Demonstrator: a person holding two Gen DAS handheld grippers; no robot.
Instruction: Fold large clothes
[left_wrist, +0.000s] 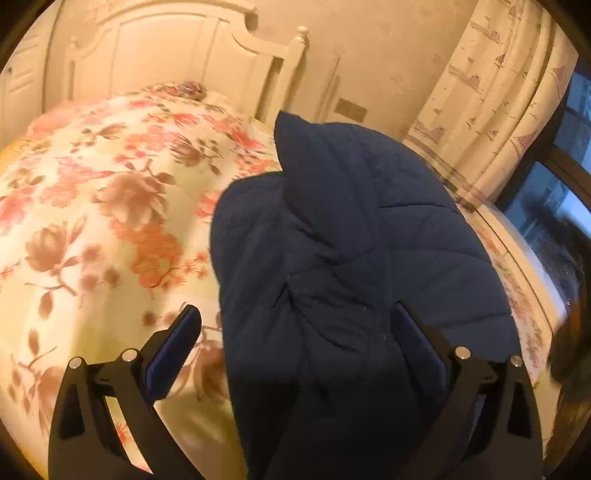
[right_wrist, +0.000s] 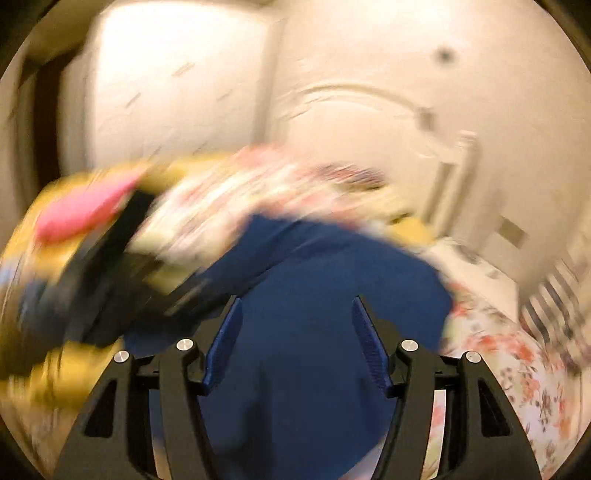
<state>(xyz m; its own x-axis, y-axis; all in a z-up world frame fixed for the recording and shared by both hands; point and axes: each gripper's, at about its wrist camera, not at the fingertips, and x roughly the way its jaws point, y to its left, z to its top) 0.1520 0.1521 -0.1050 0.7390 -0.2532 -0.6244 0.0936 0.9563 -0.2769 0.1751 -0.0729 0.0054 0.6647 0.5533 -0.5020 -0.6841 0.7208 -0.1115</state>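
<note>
Left gripper (left_wrist: 295, 328) is spread wide over the navy jacket (left_wrist: 354, 258), gripping nothing. Right gripper (right_wrist: 297, 321) is about half open above blue cloth, but everything's smeared, so can't tell if it's holding any. The flowery bedspread (left_wrist: 92, 206) runs off the left edge.

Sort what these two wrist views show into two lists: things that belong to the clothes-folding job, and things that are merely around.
Belongs to the job:
- navy quilted jacket
- left gripper, jaws wide, jacket between them
- right gripper, jaws apart over blue fabric

Merely around:
- floral bedspread
- white headboard
- patterned curtain
- window
</note>
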